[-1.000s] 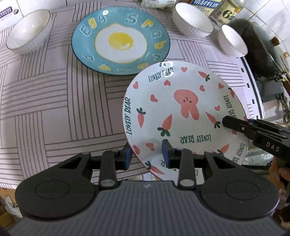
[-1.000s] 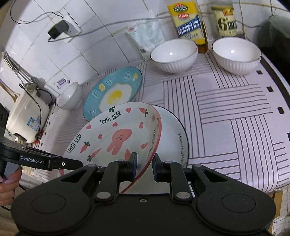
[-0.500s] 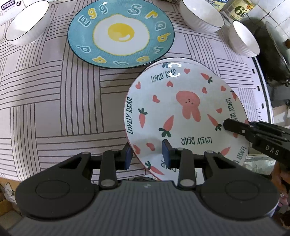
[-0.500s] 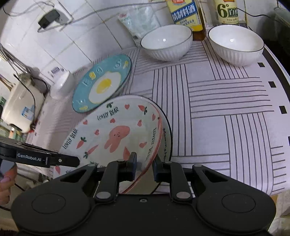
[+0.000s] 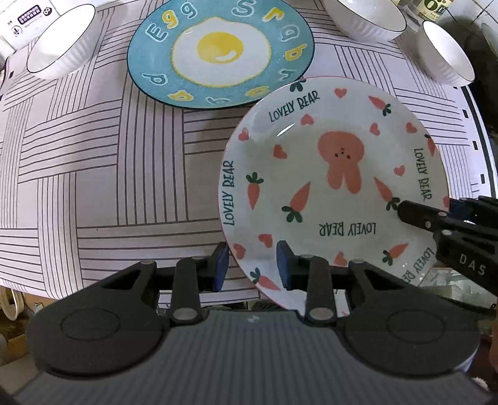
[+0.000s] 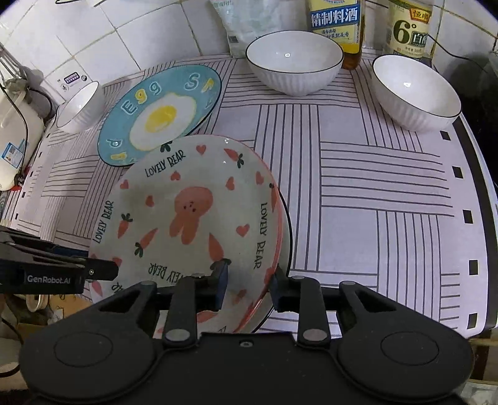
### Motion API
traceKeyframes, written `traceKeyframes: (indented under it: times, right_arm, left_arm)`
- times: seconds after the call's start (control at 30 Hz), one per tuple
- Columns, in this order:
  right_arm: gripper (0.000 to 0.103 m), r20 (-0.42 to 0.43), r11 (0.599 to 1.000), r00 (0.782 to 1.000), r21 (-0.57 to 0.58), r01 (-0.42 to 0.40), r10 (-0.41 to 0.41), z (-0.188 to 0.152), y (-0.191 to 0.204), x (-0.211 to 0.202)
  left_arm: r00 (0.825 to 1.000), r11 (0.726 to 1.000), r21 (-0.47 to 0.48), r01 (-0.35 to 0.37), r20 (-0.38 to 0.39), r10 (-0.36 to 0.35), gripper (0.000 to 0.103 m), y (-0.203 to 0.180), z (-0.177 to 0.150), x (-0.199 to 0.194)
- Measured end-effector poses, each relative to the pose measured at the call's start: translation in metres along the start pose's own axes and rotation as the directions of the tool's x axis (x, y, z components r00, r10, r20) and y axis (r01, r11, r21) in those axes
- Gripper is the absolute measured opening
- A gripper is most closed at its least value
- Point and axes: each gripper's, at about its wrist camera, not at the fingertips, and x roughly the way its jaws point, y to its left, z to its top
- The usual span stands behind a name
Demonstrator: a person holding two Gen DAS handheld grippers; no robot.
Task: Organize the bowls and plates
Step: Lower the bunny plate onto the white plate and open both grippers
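The rabbit-and-carrot "Lovely Bear" plate (image 5: 326,174) (image 6: 193,212) lies flat on a white plate with a dark rim (image 6: 288,230), of which only the right edge shows. My left gripper (image 5: 252,268) points straight down over the plate's near-left rim and is shut on it, one pad outside and one inside. My right gripper (image 6: 249,285) straddles the opposite rim. Its jaws are opening and the pads stand off the rim. A blue fried-egg plate (image 5: 218,53) (image 6: 162,115) lies just behind.
Three white ribbed bowls stand on the striped cloth: one far left (image 6: 81,106), two at the back right (image 6: 292,62) (image 6: 414,90). Bottles (image 6: 337,25) line the tiled wall. A white appliance (image 6: 15,134) stands at the left. The stacked plates overhang the table's front edge.
The rabbit plate has come down from a tilt to lie flat on the dark-rimmed plate. The right gripper's jaws, shut on the rim before, have spread apart.
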Motion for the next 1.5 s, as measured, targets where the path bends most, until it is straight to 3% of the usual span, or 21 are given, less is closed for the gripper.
traceKeyframes:
  times: [0.5, 0.63, 0.7, 0.87, 1.07, 1.13, 1.27, 1.43, 1.5]
  right_arm:
    - [0.039, -0.046, 0.996, 0.996, -0.062, 0.069, -0.072, -0.004, 0.017, -0.007]
    - [0.039, -0.043, 0.972, 0.981, -0.153, 0.179, -0.187, -0.006, 0.031, -0.004]
    - [0.040, -0.025, 0.970, 0.980, -0.151, 0.189, -0.195, -0.007, 0.033, -0.003]
    - [0.039, -0.030, 0.978, 0.982, -0.097, 0.182, -0.186, -0.006, 0.028, -0.005]
    - [0.040, 0.068, 0.993, 0.991, -0.029, 0.117, -0.115, 0.002, 0.023, -0.032]
    - [0.043, 0.145, 0.998, 0.989, -0.041, 0.045, -0.038, 0.006, 0.028, -0.045]
    - [0.057, 0.251, 0.994, 0.967, -0.112, -0.015, 0.043, 0.014, 0.044, -0.060]
    - [0.061, 0.308, 0.989, 0.950, -0.145, -0.011, 0.056, 0.029, 0.069, -0.058]
    - [0.066, 0.368, 0.990, 0.928, -0.138, -0.005, 0.056, 0.035, 0.073, -0.056]
  left_arm:
    - [0.998, 0.997, 0.047, -0.061, -0.007, 0.061, 0.030, -0.010, -0.002, 0.002]
    - [0.997, 0.994, 0.085, -0.071, -0.018, 0.073, 0.030, -0.014, 0.002, 0.001]
    - [0.996, 0.991, 0.110, -0.079, -0.025, 0.082, 0.030, -0.015, 0.004, 0.002]
    - [0.997, 0.990, 0.138, -0.024, -0.066, 0.034, 0.030, -0.008, 0.012, -0.004]
    - [0.998, 0.985, 0.172, 0.017, -0.055, -0.008, 0.030, 0.019, 0.025, -0.034]
    - [0.999, 0.984, 0.177, 0.010, -0.039, -0.003, 0.030, 0.030, 0.030, -0.044]
    - [0.999, 0.986, 0.166, 0.031, 0.012, -0.033, 0.032, 0.057, 0.041, -0.068]
    - [0.990, 0.984, 0.166, 0.059, 0.115, -0.079, 0.036, 0.087, 0.060, -0.086]
    - [0.984, 0.985, 0.156, 0.068, 0.151, -0.092, 0.041, 0.099, 0.070, -0.084]
